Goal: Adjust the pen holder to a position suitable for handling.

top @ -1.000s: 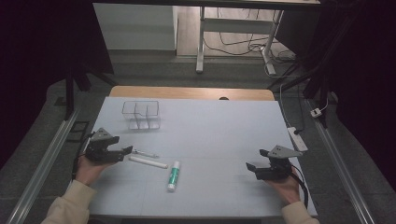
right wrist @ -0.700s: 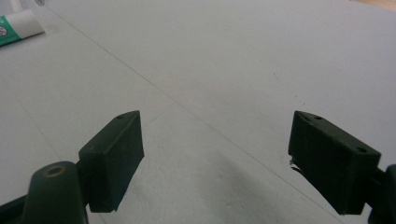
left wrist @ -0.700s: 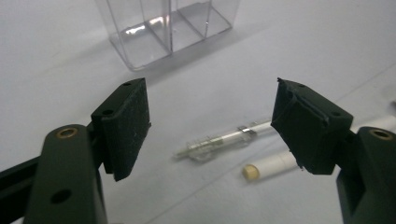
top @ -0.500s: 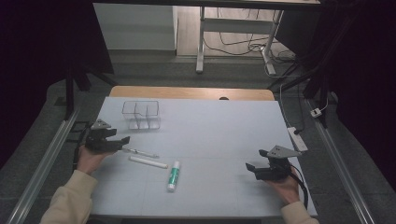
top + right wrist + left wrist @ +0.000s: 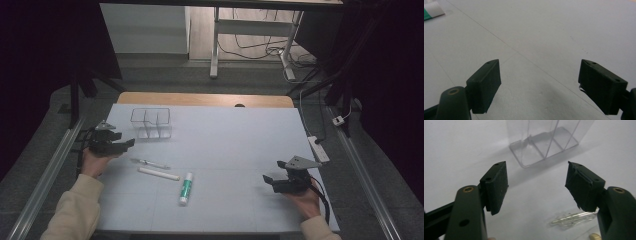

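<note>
My left gripper (image 5: pixel 125 144) hovers at the table's left, just left of a clear divided organizer (image 5: pixel 151 122). Its jaws have just been closing a little but stand open with nothing between them (image 5: pixel 536 187). The organizer (image 5: pixel 544 145) lies ahead of the jaws, and a clear pen (image 5: pixel 571 218) lies near the right jaw. On the table lie that clear pen (image 5: pixel 149 163), a white stick (image 5: pixel 158 173) and a green-and-white tube (image 5: pixel 185 188). My right gripper (image 5: pixel 270 181) rests at the right front, open and empty (image 5: pixel 539 85) over bare table.
The table top (image 5: pixel 235 135) is a pale mat with a wooden strip at the far edge. A white power strip (image 5: pixel 319 148) lies at the right edge. Metal rails run along both sides. The tube's end (image 5: pixel 431 10) shows at the right gripper view's top left.
My left gripper has moved away from the pen and stick, toward the far left beside the organizer. The right gripper has stayed in place.
</note>
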Action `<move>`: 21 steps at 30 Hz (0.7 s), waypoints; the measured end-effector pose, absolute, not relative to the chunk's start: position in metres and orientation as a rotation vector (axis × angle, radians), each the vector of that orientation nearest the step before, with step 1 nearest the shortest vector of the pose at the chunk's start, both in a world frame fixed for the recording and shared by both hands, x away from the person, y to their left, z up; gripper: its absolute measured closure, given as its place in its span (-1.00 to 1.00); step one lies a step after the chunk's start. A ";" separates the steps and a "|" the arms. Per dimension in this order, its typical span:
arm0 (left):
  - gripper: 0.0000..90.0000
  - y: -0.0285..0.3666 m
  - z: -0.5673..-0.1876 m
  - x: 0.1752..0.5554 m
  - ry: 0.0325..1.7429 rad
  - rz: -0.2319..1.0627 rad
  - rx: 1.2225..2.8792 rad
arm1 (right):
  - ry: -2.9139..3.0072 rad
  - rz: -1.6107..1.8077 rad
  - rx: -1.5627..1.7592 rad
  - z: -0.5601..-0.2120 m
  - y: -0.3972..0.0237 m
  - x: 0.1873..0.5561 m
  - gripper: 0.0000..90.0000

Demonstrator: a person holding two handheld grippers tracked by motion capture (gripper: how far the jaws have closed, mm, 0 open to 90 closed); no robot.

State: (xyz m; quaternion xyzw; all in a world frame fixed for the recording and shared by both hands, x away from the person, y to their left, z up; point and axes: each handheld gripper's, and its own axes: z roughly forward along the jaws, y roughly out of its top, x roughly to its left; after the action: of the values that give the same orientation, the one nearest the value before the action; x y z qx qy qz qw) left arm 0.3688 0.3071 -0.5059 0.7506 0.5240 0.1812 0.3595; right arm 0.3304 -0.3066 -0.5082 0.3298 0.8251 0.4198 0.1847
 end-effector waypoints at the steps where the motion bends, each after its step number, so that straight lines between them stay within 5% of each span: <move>1: -0.19 0.309 -0.506 0.370 1.354 0.469 1.932 | 2.324 1.187 0.931 -0.508 -0.307 0.331 -0.62; 7: -0.05 0.314 -0.507 0.374 1.364 0.483 1.921 | 2.321 1.182 0.933 -0.508 -0.307 0.331 -0.62; 21: 0.70 0.325 -0.508 0.393 1.390 0.544 1.905 | 2.325 1.179 0.937 -0.509 -0.306 0.331 -0.61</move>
State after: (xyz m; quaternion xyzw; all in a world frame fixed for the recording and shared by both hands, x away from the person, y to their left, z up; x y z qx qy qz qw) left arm 0.3935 0.3248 -0.5078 0.7366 0.5375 0.2103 0.3527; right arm 0.3314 -0.3065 -0.5093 0.3326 0.8247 0.4184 0.1847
